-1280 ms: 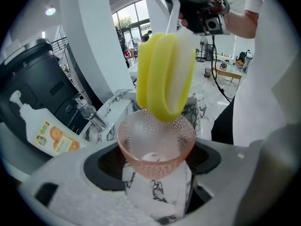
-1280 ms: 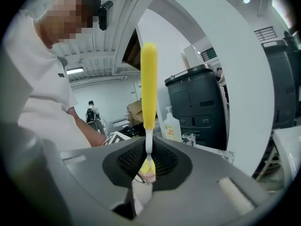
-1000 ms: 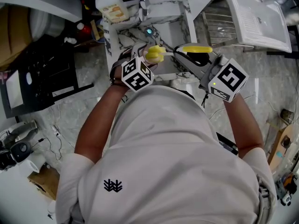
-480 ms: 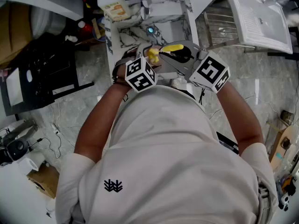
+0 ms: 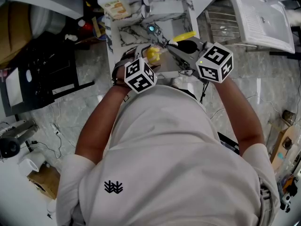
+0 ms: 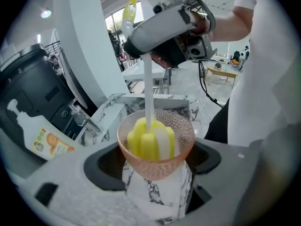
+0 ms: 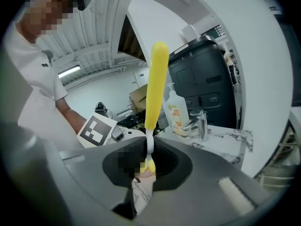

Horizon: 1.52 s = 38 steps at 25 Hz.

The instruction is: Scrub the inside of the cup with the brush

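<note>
Beneath both claws: marble sink (image 5: pixel 175 7). Left gripper (image 6: pixel 154 161), forearm reaching forward, clamps the pink dimpled glass cup (image 6: pixel 156 169) between its jaws. Right gripper (image 7: pixel 149 164), closed on the brush (image 7: pixel 156 79) by its white stem, has swung inward, yellow handle raised. Sponge head (image 6: pixel 149 142) now seated inside the cup; scrubbing judged underway.

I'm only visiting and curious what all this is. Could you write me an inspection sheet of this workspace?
Surface: marble sink top, bare where it shows.
Job's things: pink cup; yellow-handled brush, its sponge head inside the cup.
Clutter: soap bottle and tap on the sink top.
Grippers: left gripper shut on the cup; right gripper shut on the brush's stem.
Cables: thin cables loose on the floor.
Surroundings: black machine, wire rack.
</note>
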Available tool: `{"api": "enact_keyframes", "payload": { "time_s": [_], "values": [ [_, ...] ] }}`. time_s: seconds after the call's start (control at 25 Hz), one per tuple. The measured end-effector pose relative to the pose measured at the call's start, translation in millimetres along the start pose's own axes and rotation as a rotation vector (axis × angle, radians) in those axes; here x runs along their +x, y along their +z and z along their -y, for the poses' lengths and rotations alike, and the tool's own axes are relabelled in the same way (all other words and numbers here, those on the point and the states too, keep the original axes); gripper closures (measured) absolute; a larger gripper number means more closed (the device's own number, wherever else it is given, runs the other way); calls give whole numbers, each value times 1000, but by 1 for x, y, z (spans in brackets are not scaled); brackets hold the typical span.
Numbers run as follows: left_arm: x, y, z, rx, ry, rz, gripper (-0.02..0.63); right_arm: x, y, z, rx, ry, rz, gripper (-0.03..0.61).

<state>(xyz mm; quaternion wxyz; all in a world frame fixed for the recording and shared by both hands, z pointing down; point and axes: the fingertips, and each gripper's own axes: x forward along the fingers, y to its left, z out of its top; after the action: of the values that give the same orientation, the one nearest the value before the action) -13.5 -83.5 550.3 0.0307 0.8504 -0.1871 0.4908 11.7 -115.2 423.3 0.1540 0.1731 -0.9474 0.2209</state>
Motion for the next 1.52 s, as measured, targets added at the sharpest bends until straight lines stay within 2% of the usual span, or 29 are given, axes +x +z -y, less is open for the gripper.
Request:
{"api": "enact_keyframes", "payload": {
  "time_s": [0.44, 0.84, 1.2, 1.52],
  "values": [
    [2, -8, -14, -34, 97, -5, 236, -13, -20, 7, 228, -80, 40, 535],
    [0, -13, -14, -24, 76, 10, 236, -31, -9, -13, 207, -113, 59, 535],
    [-13, -43, -30, -49, 102, -6, 236, -50, 15, -25, 235, -133, 142, 535],
    [-30, -71, -45, -94, 129, 2, 236, -68, 10, -26, 204, -236, 158, 535]
  ]
}}
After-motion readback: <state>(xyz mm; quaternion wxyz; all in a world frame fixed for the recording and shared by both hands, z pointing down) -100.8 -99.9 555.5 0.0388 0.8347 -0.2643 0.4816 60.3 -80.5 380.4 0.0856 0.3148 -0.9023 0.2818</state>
